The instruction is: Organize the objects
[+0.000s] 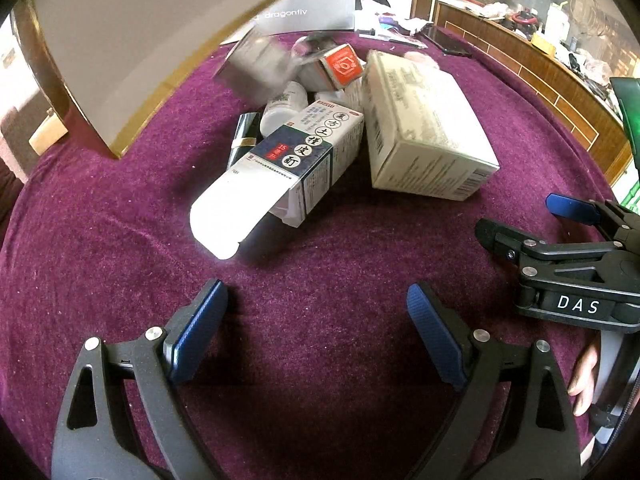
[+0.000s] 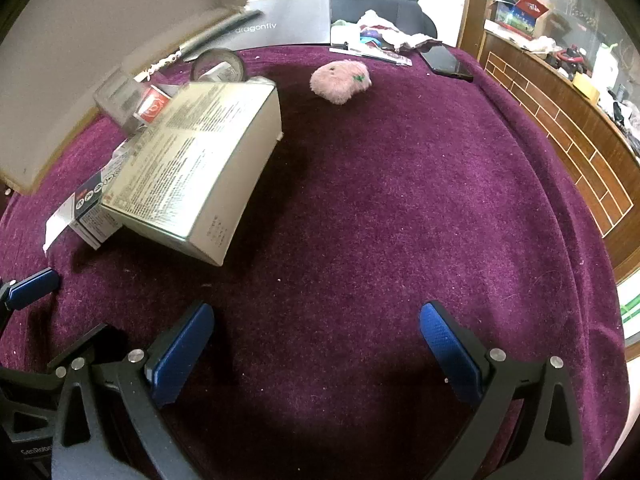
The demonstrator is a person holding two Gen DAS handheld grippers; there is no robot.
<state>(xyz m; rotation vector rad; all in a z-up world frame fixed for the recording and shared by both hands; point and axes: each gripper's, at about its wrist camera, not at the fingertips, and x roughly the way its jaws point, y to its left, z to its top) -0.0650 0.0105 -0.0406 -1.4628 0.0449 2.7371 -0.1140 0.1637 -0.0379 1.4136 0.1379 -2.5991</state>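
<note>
- This looks like a lived-in room in a home.
- The tabletop (image 2: 400, 200) wears a soft purple cloth, like a dining table.
- Small boxes of medicine (image 1: 296, 152) and a white bottle (image 1: 282, 108) lie in a heap on it.
- A pink fluffy toy (image 2: 340, 82) and a phone (image 2: 446, 62) lie there too.
- A long wooden counter (image 2: 560, 120) stands beside it, crowded with boxes and odd things.
</note>
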